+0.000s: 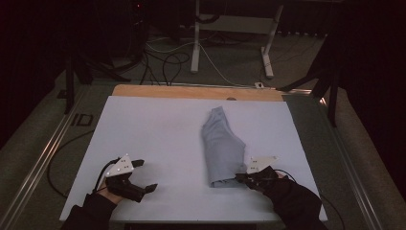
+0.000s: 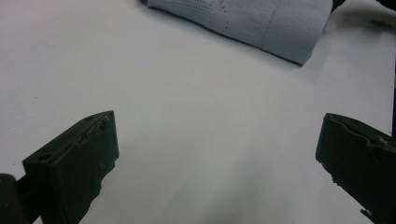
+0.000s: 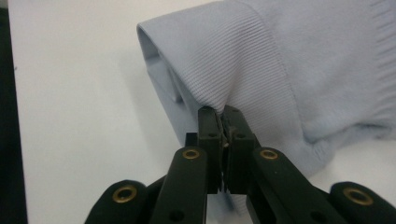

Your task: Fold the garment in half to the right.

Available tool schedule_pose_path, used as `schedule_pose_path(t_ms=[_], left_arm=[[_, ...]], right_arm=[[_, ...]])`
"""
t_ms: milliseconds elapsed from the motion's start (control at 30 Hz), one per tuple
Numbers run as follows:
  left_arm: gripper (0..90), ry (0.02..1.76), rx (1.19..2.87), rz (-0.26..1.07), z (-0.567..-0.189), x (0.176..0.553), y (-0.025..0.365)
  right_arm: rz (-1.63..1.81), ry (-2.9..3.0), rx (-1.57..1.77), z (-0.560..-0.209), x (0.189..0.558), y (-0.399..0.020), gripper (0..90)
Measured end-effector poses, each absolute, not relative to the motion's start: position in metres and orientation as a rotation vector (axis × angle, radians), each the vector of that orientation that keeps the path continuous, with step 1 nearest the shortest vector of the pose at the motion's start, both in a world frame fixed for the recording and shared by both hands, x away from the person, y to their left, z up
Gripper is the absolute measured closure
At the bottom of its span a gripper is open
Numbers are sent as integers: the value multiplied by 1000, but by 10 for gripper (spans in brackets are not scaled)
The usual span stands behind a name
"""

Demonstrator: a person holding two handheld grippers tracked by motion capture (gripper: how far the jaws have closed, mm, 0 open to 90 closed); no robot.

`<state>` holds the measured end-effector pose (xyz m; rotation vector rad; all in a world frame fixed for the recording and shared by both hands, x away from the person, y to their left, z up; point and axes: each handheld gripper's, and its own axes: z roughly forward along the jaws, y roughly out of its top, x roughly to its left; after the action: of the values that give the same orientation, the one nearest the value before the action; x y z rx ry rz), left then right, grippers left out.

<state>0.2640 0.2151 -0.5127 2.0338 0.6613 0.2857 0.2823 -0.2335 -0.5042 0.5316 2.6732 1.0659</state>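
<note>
A light blue knitted garment (image 1: 221, 148) lies folded on the white sheet (image 1: 158, 134), running from mid-table toward the near edge. My right gripper (image 1: 240, 178) is at the garment's near right corner, and its jaws are shut on the ribbed hem (image 3: 243, 88) in the right gripper view. My left gripper (image 1: 144, 175) rests near the front left of the sheet, wide open with nothing between its fingers (image 2: 74, 163). The garment (image 2: 261, 21) appears at the top of the left gripper view, well apart from those jaws.
The sheet covers a wooden table (image 1: 191, 91) whose far edge shows bare. Metal rails (image 1: 43, 153) run along both sides. Beyond the table stand white desk legs (image 1: 195, 43) and loose cables (image 1: 167, 60) on a dark floor.
</note>
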Motion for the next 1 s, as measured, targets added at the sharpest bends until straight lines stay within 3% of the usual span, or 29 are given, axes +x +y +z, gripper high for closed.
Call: schedule_pose_path(t_ms=[667,1000], left_arm=[[4,663,2038,280,-514,265,215],[3,662,2038,280,-513,266,214]], right_arm=[[1010,2809,493,-526,277,-242,881],[1225,2695,415,-482,295,-223,900]])
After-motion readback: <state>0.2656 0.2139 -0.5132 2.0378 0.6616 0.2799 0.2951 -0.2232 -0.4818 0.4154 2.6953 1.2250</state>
